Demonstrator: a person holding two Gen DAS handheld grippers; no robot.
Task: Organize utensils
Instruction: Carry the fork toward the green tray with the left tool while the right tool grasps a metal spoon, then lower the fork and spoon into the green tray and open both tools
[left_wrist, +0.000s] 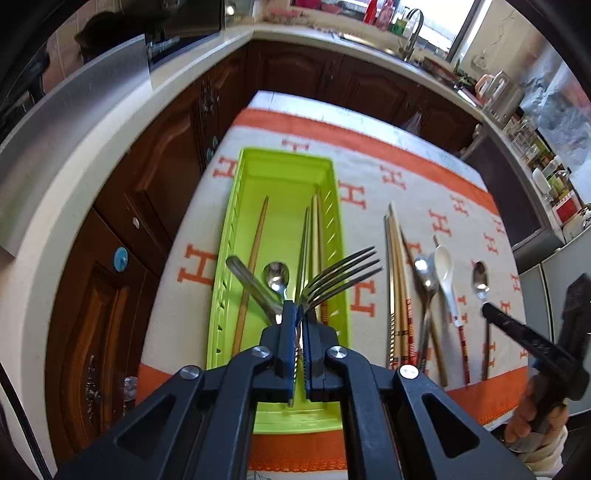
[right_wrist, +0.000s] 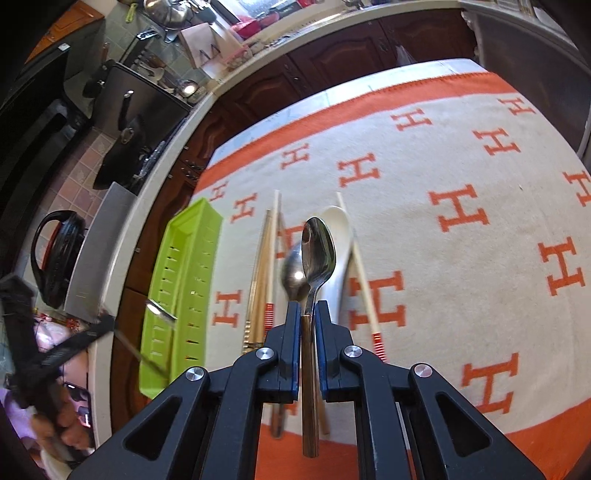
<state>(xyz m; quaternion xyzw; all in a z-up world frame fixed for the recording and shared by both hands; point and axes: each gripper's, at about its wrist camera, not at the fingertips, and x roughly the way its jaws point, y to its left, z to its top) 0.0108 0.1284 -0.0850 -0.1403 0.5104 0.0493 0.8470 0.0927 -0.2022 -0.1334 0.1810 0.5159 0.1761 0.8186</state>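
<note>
Your orange-and-cream cloth (right_wrist: 443, 177) covers the table, with the green tray (left_wrist: 236, 236) at its left edge, chopsticks (left_wrist: 397, 280) and a white spoon (left_wrist: 445, 273) just to its right. Your left gripper (left_wrist: 298, 314) is clamped on what looks like a fork (left_wrist: 340, 273) and another steel utensil, above the tray's near end. Your right gripper (right_wrist: 307, 314) grasps a steel spoon (right_wrist: 317, 254) by its handle, apparently lifted over the white spoon.

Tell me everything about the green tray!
The green tray is a long, narrow, bright lime plastic bin with slotted side walls. It lies flat on the orange-and-white cloth, near the table's left edge. Inside lie wooden chopsticks and a metal spoon. The left tool hovers above it, gripping a fork.
</note>
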